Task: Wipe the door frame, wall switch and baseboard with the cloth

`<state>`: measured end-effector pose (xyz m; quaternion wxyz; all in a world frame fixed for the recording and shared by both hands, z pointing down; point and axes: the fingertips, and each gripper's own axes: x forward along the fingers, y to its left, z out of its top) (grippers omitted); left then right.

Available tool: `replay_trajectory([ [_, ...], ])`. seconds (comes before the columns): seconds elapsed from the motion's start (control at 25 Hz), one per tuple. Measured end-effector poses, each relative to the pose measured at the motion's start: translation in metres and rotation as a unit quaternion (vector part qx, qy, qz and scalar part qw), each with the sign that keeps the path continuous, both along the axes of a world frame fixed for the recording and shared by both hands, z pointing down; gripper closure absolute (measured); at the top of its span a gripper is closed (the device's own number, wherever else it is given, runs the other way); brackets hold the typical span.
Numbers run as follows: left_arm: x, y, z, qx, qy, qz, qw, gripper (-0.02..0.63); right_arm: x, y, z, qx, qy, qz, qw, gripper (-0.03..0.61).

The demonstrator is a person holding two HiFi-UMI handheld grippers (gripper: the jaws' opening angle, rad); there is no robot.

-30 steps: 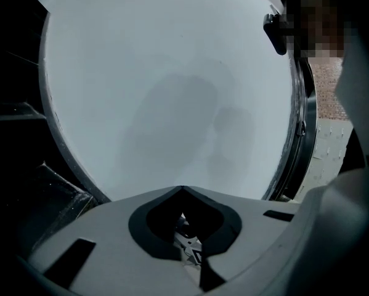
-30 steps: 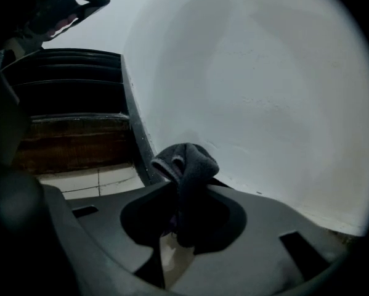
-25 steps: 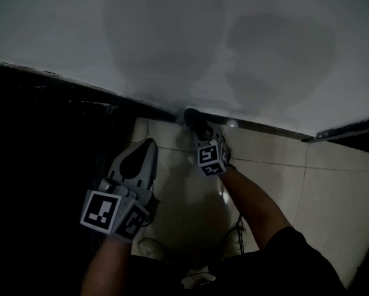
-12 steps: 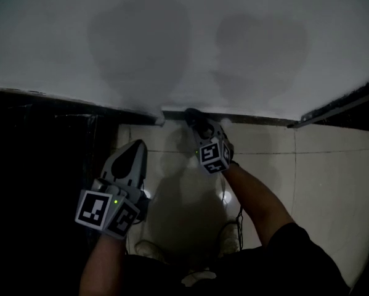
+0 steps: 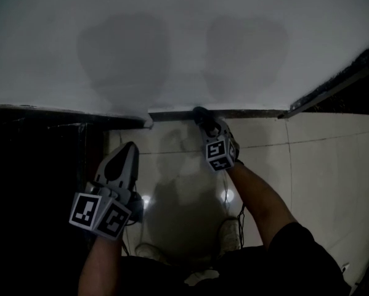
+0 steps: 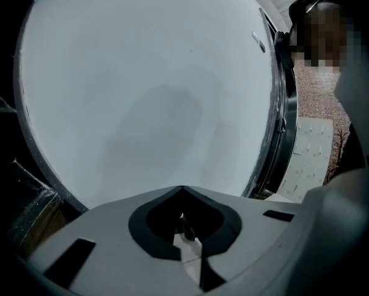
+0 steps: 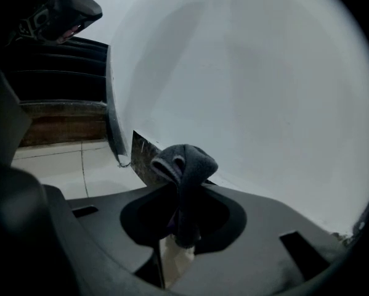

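One cloth (image 7: 184, 163) tight in right gripper (image 5: 203, 119) jaws — left gripper (image 5: 127, 149) jaws together.

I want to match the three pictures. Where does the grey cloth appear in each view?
Head view: the cloth is at upper centre, at the tip of the right hand-held gripper, by the dark baseboard.
Right gripper view: the cloth is at lower centre, clamped between the jaws.
Left gripper view: it is not in it.
Shared landmark: the white wall, which fills most of every view.
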<state>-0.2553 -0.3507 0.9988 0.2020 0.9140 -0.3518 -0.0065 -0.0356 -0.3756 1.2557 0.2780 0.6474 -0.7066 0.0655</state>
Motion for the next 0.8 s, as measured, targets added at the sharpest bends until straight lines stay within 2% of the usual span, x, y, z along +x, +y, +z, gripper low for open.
replay_trajectory([
  [0.32, 0.022, 0.004, 0.003, -0.006, -0.001, 0.011, 0.9999, 0.621, 0.046, 0.021, 0.003, -0.005, 0.014, 0.026, 1.000, 0.494],
  [0.4, 0.033, 0.006, 0.004, -0.006, -0.002, 0.016, 0.9998, 0.621, 0.056, 0.026, 0.003, -0.005, 0.015, 0.028, 0.999, 0.494],
  [0.6, 0.064, 0.011, -0.003, -0.003, 0.000, 0.028, 0.9996, 0.621, 0.086, 0.036, 0.003, 0.005, -0.018, 0.049, 0.999, 0.493],
  [0.8, 0.098, 0.017, 0.012, 0.005, -0.005, 0.051, 0.9987, 0.621, 0.115, 0.049, 0.004, 0.002, -0.011, 0.053, 0.999, 0.494],
])
